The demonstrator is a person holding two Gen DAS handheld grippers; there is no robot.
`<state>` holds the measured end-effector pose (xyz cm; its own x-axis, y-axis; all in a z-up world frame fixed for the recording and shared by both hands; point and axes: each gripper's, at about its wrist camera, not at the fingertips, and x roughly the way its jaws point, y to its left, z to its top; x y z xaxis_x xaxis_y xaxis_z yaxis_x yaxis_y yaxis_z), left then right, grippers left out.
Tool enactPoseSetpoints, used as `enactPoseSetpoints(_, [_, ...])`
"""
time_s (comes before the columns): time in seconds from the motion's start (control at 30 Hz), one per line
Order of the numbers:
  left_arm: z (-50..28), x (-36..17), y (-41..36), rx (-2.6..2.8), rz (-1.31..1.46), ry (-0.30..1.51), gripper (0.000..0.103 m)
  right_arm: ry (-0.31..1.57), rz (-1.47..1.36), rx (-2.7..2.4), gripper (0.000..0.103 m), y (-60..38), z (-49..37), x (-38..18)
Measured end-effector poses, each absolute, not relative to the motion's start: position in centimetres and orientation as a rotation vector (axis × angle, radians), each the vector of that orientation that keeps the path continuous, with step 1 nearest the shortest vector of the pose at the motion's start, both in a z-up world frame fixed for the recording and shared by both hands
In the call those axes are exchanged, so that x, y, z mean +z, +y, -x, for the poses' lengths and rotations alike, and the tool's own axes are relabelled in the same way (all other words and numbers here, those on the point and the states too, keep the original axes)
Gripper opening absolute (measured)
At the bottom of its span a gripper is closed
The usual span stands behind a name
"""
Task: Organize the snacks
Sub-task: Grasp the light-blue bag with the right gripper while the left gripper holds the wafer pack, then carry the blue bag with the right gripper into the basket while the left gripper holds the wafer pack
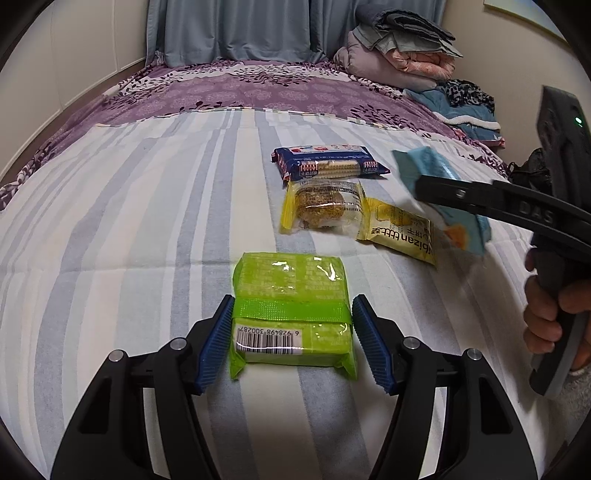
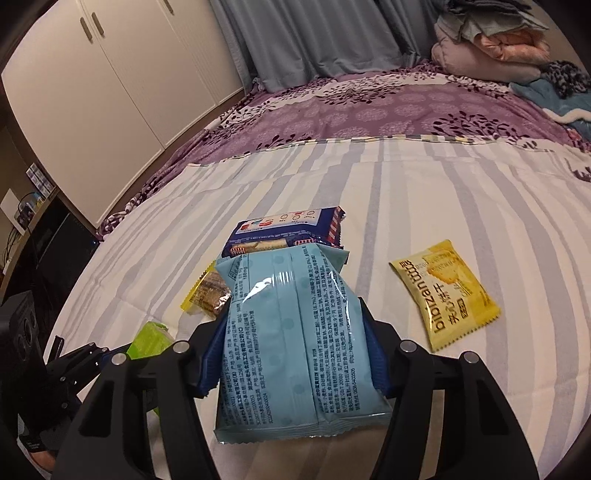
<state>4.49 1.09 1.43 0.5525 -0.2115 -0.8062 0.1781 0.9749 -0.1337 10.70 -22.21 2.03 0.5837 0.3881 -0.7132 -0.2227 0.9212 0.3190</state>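
The left gripper [image 1: 293, 332] is closed on a green packet [image 1: 291, 314], whose sides are pressed by the blue pads [image 1: 216, 343] while its barcode end faces the camera and it rests on the striped bedspread [image 1: 129, 221]. The right gripper [image 2: 291, 354] is clamped on a light blue packet [image 2: 291, 332], which is held clear of the bed with its printed back turned up; in the left view a hand [image 1: 550, 317] is seen around that gripper's handle. Beyond the green packet, three snacks are laid close together on the stripes: a dark blue biscuit pack [image 1: 328, 164] farthest away, a clear yellow-edged wrapper with a round cake [image 1: 321, 206] just in front of it, and a yellow biscuit sachet [image 1: 402, 232] beside that on the right. Folded bedding [image 1: 399, 48] is piled at the far end, beside a curtain [image 1: 236, 29]
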Motion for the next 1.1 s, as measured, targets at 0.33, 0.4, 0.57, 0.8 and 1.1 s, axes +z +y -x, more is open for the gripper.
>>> enactPoseSetpoints(0.33, [-3.4, 2.2, 1.0, -0.222, 0.04, 0.943, 0.063, 0.805, -0.202, 0.316, 0.062, -23.9, -5.8, 4.6])
enactPoseSetpoints(0.4, [-3.1, 2.6, 0.9, -0.224, 0.037, 0.935, 0.062, 0.793, -0.205, 0.316, 0.062, -24.2, -4.9, 5.1])
enactPoseSetpoints(0.57, [-2.6, 2.9, 0.6, -0.222, 0.017, 0.932, 0.062, 0.766, -0.214, 0.315, 0.062, -24.7, -3.2, 6.2])
enactPoseSetpoints(0.8, [-2.7, 2.2, 0.3, -0.207, -0.013, 0.942, 0.065, 0.753, -0.221, 0.298, 0.062, -25.5, -1.7, 6.6])
enactPoseSetpoints(1.1, [-3.1, 1.4, -0.3, -0.2, -0.043, 0.972, 0.068, 0.731, -0.213, 0.283, 0.062, -26.1, 0.1, 7.1])
